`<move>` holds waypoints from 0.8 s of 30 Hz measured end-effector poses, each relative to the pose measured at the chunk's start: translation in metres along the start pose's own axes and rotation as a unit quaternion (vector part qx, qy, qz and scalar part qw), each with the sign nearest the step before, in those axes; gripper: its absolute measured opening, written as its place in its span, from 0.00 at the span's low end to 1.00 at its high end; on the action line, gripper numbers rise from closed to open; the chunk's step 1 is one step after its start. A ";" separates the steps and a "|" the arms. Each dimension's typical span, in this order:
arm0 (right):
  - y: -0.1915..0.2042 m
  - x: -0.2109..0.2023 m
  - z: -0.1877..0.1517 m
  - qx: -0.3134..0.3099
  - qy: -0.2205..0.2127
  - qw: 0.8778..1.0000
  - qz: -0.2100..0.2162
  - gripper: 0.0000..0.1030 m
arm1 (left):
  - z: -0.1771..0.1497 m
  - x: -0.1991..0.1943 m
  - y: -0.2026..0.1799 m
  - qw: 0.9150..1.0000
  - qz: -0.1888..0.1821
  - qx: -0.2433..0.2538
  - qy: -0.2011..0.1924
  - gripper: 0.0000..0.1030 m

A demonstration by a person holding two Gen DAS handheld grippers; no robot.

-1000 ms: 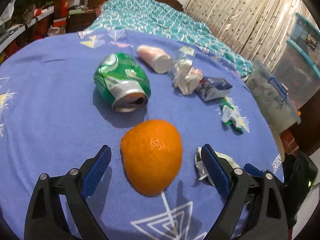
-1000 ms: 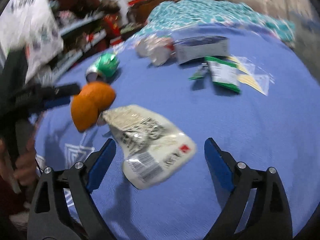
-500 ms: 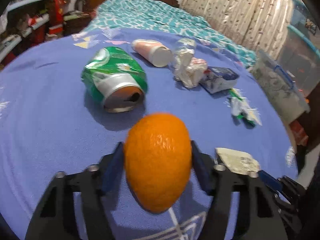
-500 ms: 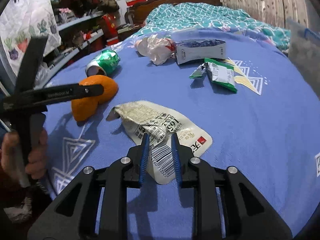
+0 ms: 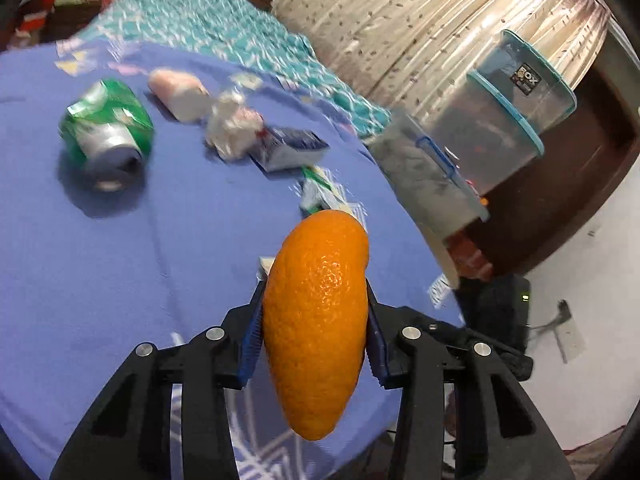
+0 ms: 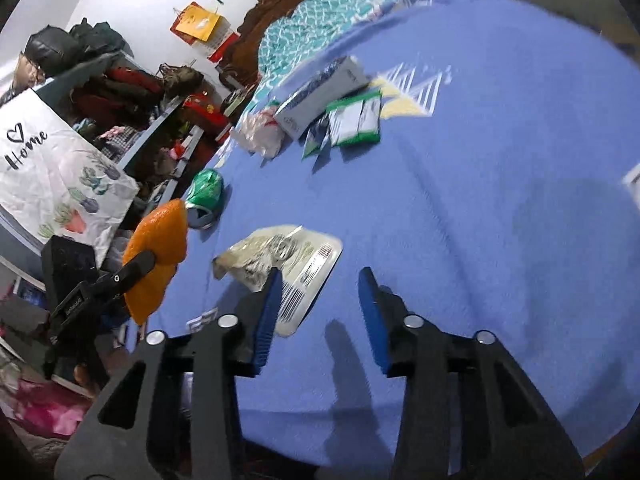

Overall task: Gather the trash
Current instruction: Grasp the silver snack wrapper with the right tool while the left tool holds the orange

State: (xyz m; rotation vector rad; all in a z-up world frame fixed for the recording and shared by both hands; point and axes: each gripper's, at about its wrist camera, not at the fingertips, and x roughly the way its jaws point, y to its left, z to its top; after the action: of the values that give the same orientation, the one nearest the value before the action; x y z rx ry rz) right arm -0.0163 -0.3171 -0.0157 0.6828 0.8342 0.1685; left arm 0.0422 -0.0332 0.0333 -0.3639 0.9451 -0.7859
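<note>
Left wrist view: the left gripper [image 5: 316,328] is clamped on the peel [image 5: 318,320], held raised over the cloth [image 5: 160,240], with the can [image 5: 107,136] lying well beyond the peel to its left. Right wrist view: the right gripper [image 6: 318,312] stands released; the wrapper [image 6: 280,268] lies on the cloth touching its left finger, outside the gap, right of the peel [image 6: 158,256].

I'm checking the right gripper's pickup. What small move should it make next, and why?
Probably shift the right gripper a little left and close it: its jaws stand open, and only the left finger overlaps the flat wrapper, which lies on the blue cloth.
</note>
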 end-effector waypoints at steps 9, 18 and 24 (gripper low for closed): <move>0.010 0.024 0.019 -0.012 0.016 1.000 -0.010 0.40 | -0.007 0.036 0.014 0.996 0.055 -0.029 0.065 0.38; 0.018 0.072 0.058 -0.074 0.063 0.995 0.019 0.44 | -0.009 0.038 0.009 0.995 0.078 -0.004 0.062 0.39; 0.027 0.088 0.045 -0.077 0.150 0.979 0.118 0.45 | -0.004 0.026 0.027 0.995 0.081 -0.029 0.046 0.38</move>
State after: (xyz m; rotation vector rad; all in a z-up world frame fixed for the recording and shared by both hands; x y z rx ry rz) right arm 0.0790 -0.2834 -0.0329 0.6167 1.0152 0.5565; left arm 0.0594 -0.0341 -0.0003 -0.2987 1.0721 -0.6334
